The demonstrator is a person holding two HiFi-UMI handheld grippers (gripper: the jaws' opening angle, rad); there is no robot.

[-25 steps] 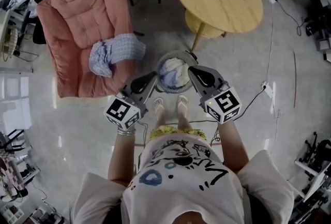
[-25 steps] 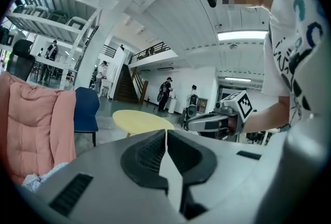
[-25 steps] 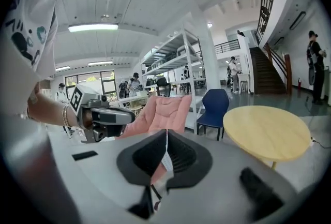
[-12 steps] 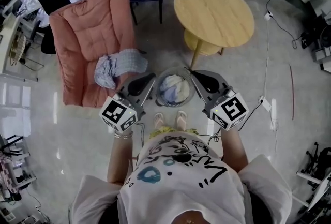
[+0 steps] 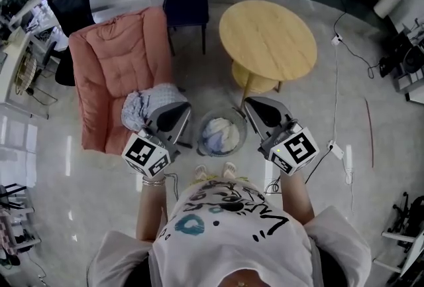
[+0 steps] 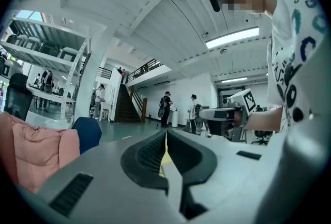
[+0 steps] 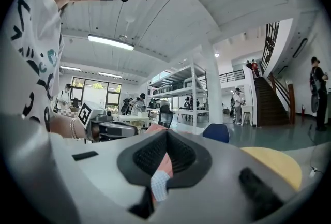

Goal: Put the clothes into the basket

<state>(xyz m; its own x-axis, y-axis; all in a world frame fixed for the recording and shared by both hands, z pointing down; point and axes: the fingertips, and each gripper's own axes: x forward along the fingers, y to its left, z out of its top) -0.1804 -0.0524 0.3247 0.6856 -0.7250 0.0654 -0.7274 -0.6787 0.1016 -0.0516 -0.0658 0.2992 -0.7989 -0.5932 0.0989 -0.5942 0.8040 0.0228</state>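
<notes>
Both grippers have been raised from the basket [image 5: 225, 113] since a second ago. The left gripper [image 5: 180, 109] and right gripper [image 5: 250, 105] are held at either side of it, each with jaws pressed together on nothing. Pale clothes [image 5: 220, 134] lie in the basket, and a checked garment [image 5: 142, 105] lies on the pink armchair [image 5: 116, 67] to its left.

Two claws: left [image 5: 183, 107], right [image 5: 249, 102]; one basket [image 5: 201, 140]; one table [image 5: 267, 40]; one armchair [image 5: 112, 73].
</notes>
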